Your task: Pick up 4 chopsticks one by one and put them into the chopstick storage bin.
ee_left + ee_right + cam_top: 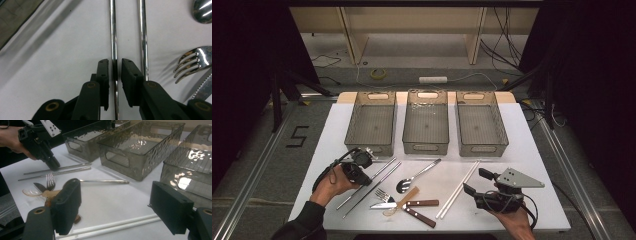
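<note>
Chopstick (pixel 114 37) of steel lies lengthwise between the left gripper's (pixel 115 65) fingers on the tabletop (pixel 512 145), its twin (pixel 142 37) just beside; the fingers, nearly closed, straddle but do not visibly pinch it. Right gripper (pixel 116 207), fingers spread, hovers well apart.
</note>
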Available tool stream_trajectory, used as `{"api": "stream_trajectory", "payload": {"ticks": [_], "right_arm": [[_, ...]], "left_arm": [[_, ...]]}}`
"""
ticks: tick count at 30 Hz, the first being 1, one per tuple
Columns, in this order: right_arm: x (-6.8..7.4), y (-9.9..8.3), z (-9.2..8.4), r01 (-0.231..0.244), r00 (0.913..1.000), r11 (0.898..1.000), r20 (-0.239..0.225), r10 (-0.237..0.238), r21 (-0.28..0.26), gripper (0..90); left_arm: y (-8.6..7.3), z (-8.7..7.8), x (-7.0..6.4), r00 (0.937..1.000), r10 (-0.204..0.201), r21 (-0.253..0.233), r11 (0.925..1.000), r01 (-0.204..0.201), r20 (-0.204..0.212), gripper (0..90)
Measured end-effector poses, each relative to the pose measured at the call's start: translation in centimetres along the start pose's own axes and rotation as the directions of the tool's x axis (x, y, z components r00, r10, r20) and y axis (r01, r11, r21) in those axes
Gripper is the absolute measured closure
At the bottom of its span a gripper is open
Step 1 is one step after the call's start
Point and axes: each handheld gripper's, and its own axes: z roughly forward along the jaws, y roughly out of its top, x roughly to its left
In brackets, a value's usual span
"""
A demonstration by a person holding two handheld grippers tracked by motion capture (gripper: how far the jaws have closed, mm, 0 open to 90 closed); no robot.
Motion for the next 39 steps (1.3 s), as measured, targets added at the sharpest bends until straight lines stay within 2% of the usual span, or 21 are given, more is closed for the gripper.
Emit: {"api": "stream_trajectory", "payload": {"ticks": [9,18,28,39], "right_arm": [[0.0,0.0,0.0,0.0,1.0,1.0,-0.003,0.0,0.004,26.3],[0.0,0.0,0.0,0.004,1.0,1.0,-0.001,-0.003,0.005,26.5],[0.0,0.1,-0.1,0.006,1.0,1.0,-0.003,-0.006,0.003,26.6],[0.0,0.1,-0.1,0.005,1.0,1.0,-0.002,-0.005,0.0,26.7]], "left_arm": [[0.2,0.2,0.0,1.0,0.005,0.012,0.9999,-0.005,-0.001,79.2],[0.3,0.2,-0.2,0.9995,0.033,0.023,0.9992,-0.033,-0.004,82.8],[0.0,0.0,0.0,0.9988,0.048,0.003,0.9989,-0.048,0.006,84.8],[-0.3,-1.5,0.3,0.9995,0.032,-0.044,0.9985,-0.032,0.0,85.1]]}}
